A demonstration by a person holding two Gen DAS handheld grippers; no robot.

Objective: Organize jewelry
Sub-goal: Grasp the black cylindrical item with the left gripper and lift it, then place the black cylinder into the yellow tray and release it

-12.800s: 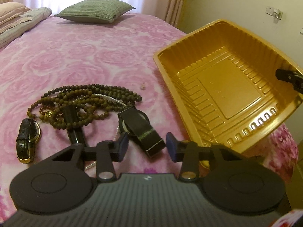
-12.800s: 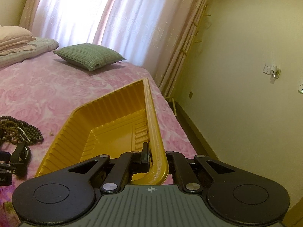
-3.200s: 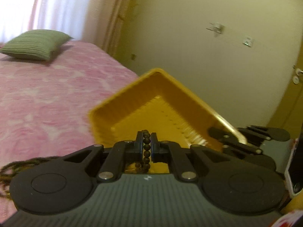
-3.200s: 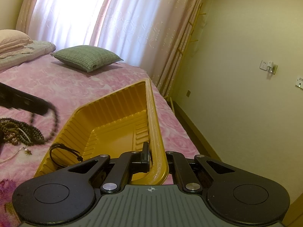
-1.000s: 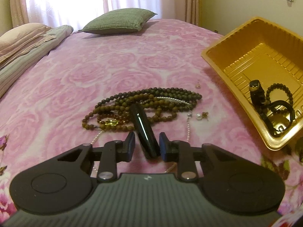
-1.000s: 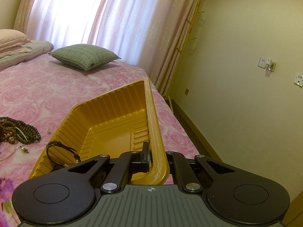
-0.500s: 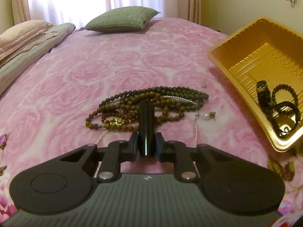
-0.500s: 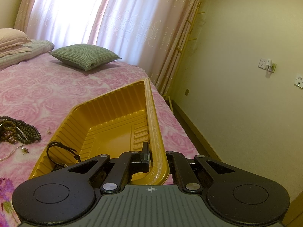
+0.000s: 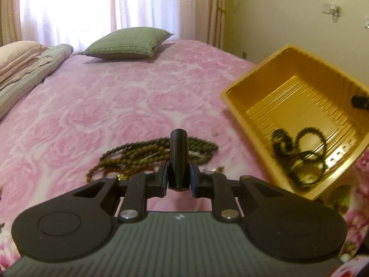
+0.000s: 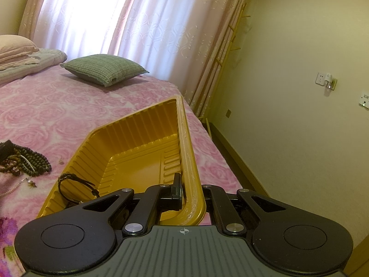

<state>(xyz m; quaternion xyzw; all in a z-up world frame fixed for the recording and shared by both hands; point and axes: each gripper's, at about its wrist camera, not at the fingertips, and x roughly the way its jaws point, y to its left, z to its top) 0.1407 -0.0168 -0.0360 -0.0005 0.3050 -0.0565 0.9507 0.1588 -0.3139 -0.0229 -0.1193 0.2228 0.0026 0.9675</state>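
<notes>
Bedroom interior. Bed with pink rose-patterned bedspread (image 9: 120,97); green cushion (image 9: 129,42) and folded bedding (image 9: 27,62) near its head. Sheer pink curtains (image 10: 129,18) over a bright window. Pale yellow wall (image 10: 299,92) bearing a socket (image 10: 325,80).

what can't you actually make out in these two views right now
- Left wrist view: the bead necklaces are motion-blurred, and the black cylinder in the left claw covers their middle.
- Left wrist view: dark items in the gold tray are smeared; the count is unclear.
- Right wrist view: the right claw hides the tray's near corner, and the necklaces are cut by the left edge.
</notes>
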